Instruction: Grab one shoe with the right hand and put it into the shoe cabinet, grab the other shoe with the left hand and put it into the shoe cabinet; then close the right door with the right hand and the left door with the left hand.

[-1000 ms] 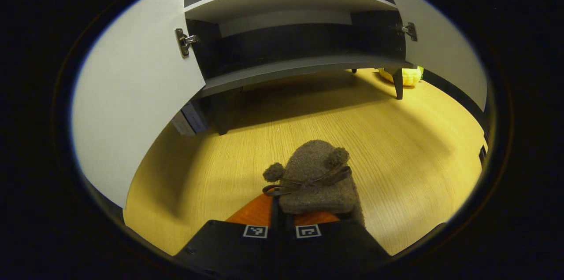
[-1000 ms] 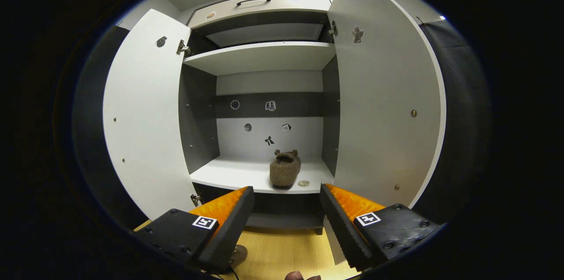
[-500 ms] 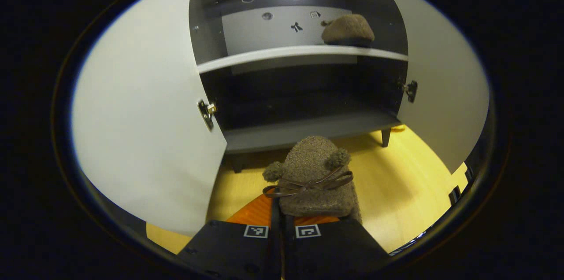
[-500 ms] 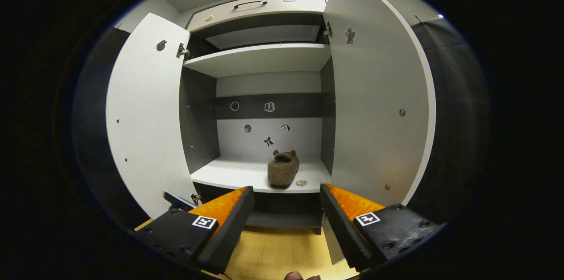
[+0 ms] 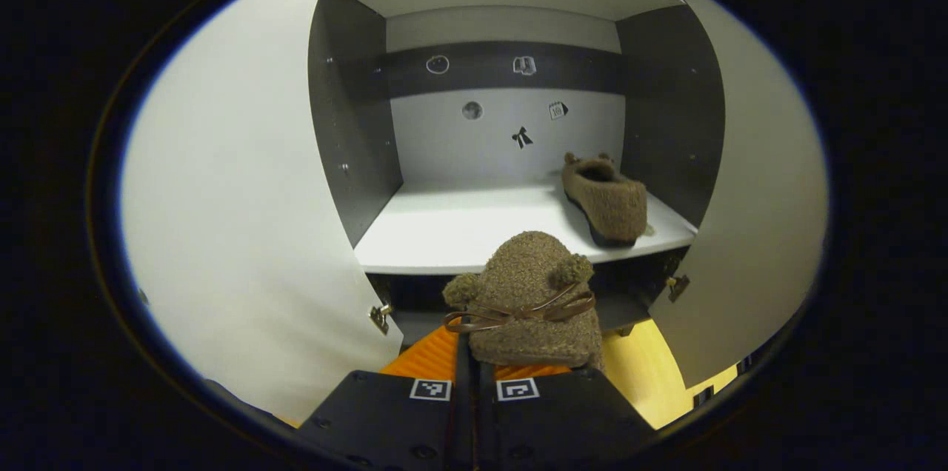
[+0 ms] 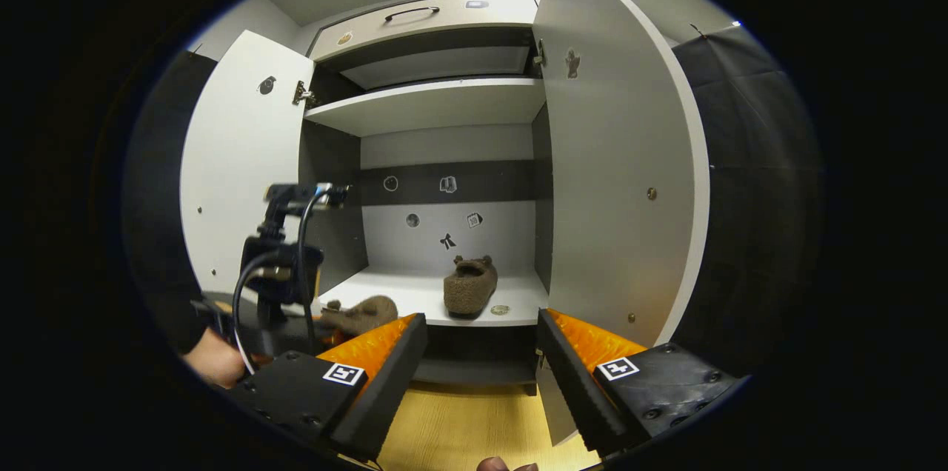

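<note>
Left gripper view taken low and close before open shoe cabinet [image 5: 355,130], aimed level at its middle shelf [image 5: 452,230]. Right gripper view set farther back, facing cabinet front squarely, both doors framed. Shelf and shoe on shelf [image 5: 606,198] shared by both views.

We saw dim, warm light from above; the white shelf [image 5: 459,230] was brightest, while the compartment beneath it lay in deep shadow. The open doors [image 5: 237,219] bowed strongly toward the edges of both views. Focus held sharp, without glare, on the shoe [image 5: 529,301] close to the lens.
</note>
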`<state>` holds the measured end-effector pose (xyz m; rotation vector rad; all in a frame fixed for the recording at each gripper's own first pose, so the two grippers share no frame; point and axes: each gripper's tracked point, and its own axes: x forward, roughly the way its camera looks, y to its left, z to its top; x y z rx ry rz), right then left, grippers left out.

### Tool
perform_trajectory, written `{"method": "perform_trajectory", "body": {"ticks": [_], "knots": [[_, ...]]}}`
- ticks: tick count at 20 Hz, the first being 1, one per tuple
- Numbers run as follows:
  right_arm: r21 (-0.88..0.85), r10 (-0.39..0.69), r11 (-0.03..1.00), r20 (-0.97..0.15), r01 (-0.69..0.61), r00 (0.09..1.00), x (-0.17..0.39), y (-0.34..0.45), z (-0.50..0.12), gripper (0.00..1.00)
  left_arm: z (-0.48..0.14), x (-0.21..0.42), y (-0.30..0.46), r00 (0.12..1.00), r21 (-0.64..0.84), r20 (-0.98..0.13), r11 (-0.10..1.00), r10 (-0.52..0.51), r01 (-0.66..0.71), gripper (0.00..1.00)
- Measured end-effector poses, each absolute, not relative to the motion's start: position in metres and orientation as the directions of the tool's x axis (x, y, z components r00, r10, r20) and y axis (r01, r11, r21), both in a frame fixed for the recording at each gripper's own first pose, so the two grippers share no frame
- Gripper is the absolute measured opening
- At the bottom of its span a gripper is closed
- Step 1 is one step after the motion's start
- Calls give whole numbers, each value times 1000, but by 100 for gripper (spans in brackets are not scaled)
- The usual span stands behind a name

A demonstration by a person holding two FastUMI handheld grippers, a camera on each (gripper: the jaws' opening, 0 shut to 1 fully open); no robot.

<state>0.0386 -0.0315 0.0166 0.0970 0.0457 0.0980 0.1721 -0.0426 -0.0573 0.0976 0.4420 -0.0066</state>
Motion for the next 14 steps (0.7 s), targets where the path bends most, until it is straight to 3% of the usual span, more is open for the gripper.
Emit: {"method": "perform_trajectory", "body": {"ticks": [8,14], "knots": [[77,83,994,-21,-81,996,30,-46,21,98,-5,286,-47,922,88,-381,995,68,-37,8],[64,67,996,-19,-66,998,25,-61,19,98,-16,359,-46,891,147,-441,988,112,-51,8]]}}
